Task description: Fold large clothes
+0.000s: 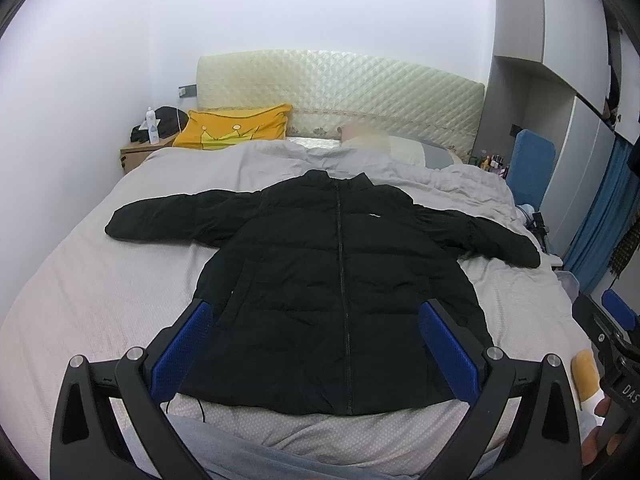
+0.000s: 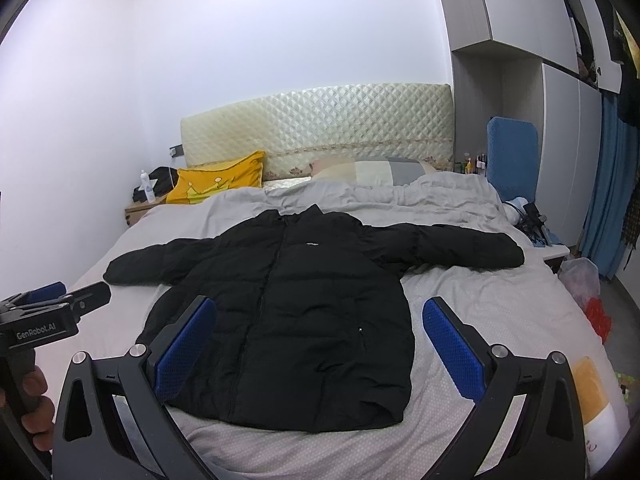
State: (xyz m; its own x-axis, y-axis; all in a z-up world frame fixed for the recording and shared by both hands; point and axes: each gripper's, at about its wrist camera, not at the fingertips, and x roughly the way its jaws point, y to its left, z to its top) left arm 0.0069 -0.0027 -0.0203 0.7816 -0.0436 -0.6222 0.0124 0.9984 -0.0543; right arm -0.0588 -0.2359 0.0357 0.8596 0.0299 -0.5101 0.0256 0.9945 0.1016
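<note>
The black jacket lies flat and zipped in the middle of the frame, on the bed, with both sleeves spread out to the left and right, so I judge that no fold is made yet and the whole task is still to do. The left gripper and the right gripper both hover at the bottom of their frames, above the hem, with jaws wide apart and holding nothing.
</note>
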